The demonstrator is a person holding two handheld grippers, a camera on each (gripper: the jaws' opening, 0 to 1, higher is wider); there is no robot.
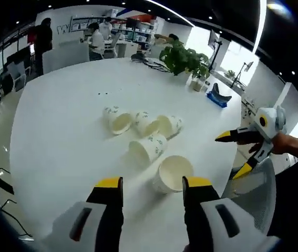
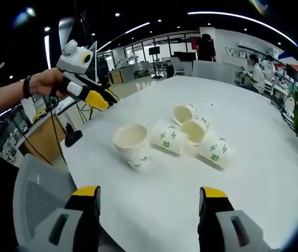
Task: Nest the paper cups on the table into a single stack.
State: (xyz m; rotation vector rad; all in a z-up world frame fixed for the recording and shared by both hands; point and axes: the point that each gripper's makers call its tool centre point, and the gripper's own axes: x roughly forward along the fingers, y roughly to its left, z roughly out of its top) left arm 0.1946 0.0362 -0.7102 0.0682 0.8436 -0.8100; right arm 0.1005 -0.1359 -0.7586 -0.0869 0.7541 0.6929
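Observation:
Several white paper cups with green print lie on the round white table (image 1: 59,131). One cup (image 1: 172,172) stands upright nearest me, also seen as the upright cup (image 2: 133,144). The others lie on their sides in a cluster: one (image 1: 147,149) just behind it and three (image 1: 144,123) in a row farther back. My left gripper (image 1: 153,184) is open, empty, just short of the upright cup. My right gripper (image 2: 150,192) is open and empty over the near table edge. Each shows in the other's view, held by a hand: right gripper (image 1: 232,155), left gripper (image 2: 105,100).
A potted plant (image 1: 184,59) and a blue object (image 1: 218,96) stand at the table's far side. A grey mesh chair (image 2: 38,197) sits at the near edge. People and desks fill the office behind. Bare table surrounds the cups.

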